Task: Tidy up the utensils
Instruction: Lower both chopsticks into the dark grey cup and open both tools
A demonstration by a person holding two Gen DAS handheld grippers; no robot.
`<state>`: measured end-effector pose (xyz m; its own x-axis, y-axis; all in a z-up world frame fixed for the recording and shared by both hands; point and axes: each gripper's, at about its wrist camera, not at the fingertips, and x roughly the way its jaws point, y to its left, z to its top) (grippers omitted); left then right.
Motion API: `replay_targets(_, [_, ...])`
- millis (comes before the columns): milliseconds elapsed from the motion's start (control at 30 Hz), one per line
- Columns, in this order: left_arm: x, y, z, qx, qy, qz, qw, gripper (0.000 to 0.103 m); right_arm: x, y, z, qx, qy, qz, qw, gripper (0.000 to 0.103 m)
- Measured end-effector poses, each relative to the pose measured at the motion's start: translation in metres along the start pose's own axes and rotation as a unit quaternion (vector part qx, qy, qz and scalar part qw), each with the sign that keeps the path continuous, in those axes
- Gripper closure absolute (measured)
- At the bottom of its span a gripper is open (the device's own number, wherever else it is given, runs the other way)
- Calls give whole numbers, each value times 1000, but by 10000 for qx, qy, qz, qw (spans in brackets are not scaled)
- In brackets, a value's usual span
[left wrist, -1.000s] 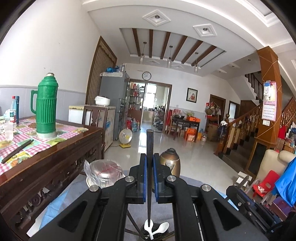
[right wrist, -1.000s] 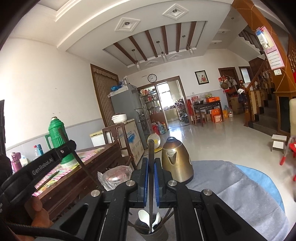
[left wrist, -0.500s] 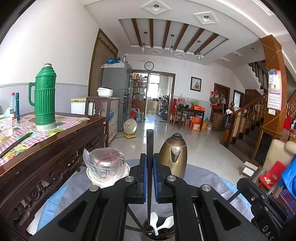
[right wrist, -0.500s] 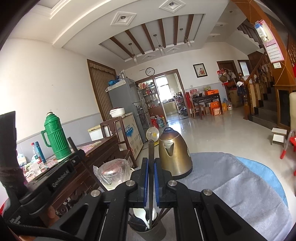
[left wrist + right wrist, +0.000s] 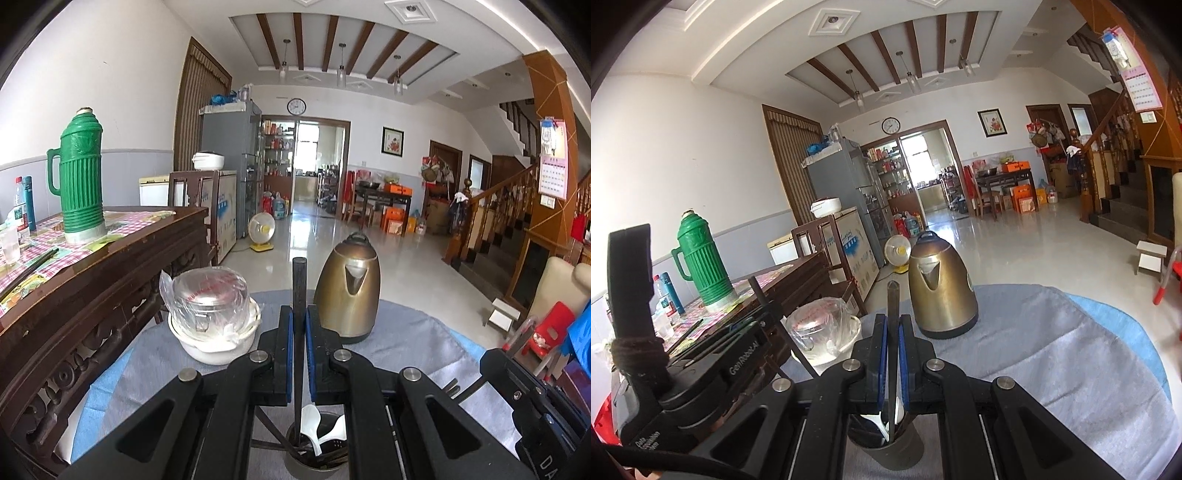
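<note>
In the left wrist view my left gripper [image 5: 299, 317] is shut on a dark chopstick [image 5: 299, 280] held upright. Its lower end reaches into a grey utensil cup [image 5: 317, 465] that holds white spoons [image 5: 308, 424] and more chopsticks. My right gripper [image 5: 893, 325] is likewise shut on a dark chopstick [image 5: 893, 299] that stands in the same cup [image 5: 890, 454]. The right wrist view also shows the left gripper [image 5: 768, 314] at the left with its slanted chopstick [image 5: 759, 291]. Part of the right gripper's body [image 5: 535, 391] shows at the left view's right edge.
A brass kettle [image 5: 349, 291] and a white bowl [image 5: 218, 345] with bagged glass cups stand behind the utensil cup on a grey-blue cloth [image 5: 1052, 350]. A carved wooden table [image 5: 92, 280] at the left carries a green thermos [image 5: 79, 177] and bottles.
Both grippers have sunk and tipped downward, each still gripping its chopstick. The kettle, bowl and utensil cup have risen in both views, and the left chopstick now reaches deeper into the cup.
</note>
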<state>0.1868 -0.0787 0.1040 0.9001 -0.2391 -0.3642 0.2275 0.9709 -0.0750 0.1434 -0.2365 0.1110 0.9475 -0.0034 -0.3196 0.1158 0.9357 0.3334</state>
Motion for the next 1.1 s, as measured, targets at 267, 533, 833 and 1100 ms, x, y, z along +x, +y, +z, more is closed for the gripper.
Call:
replay_targets(267, [7, -9, -8, 230, 238, 118, 9994, 96, 9, -5, -5, 115, 254, 6, 9996, 97])
replay_targets(533, [13, -9, -14, 313, 468, 237, 9981, 96, 19, -17, -7, 367, 485, 31, 9981, 97])
replay_targets(833, [12, -7, -15, 335, 584, 302, 9973, 95, 29, -22, -14, 580, 706, 112, 9958, 97])
replay_targets(1100, [6, -6, -15, 330, 568, 271, 9975, 92, 37, -25, -21, 756, 936, 253, 9924, 95])
